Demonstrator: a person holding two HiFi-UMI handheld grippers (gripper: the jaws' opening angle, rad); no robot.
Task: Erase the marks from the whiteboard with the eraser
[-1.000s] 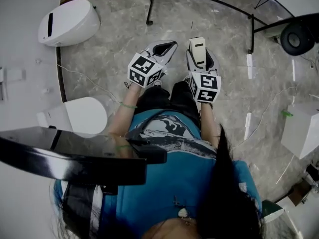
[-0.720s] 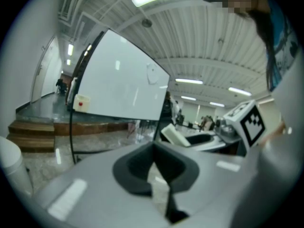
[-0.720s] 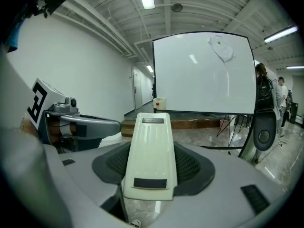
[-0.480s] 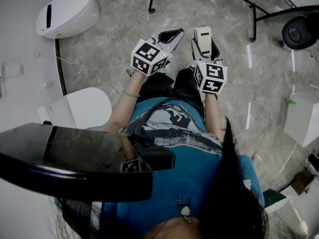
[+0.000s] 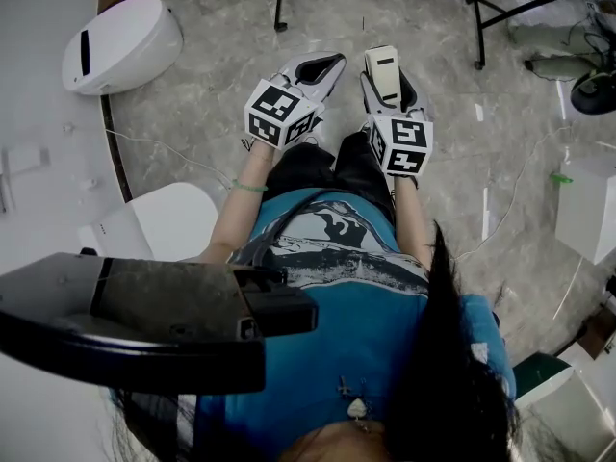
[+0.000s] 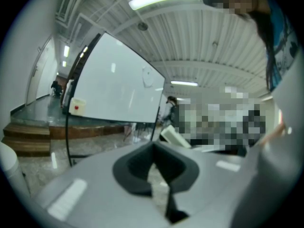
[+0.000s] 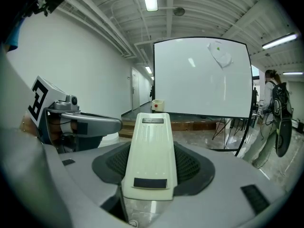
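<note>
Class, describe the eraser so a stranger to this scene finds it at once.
Start at the big whiteboard on its stand. In front of it, the right gripper clamps the eraser: a long cream block, the only thing either gripper holds.

Two grippers (image 5: 320,67) (image 5: 389,92), one eraser (image 7: 151,151), one whiteboard (image 7: 202,77)

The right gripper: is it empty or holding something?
Holding something. A cream eraser is clamped between the dark fingers of the right gripper, sticking out forward past them; the head view shows the same.
</note>
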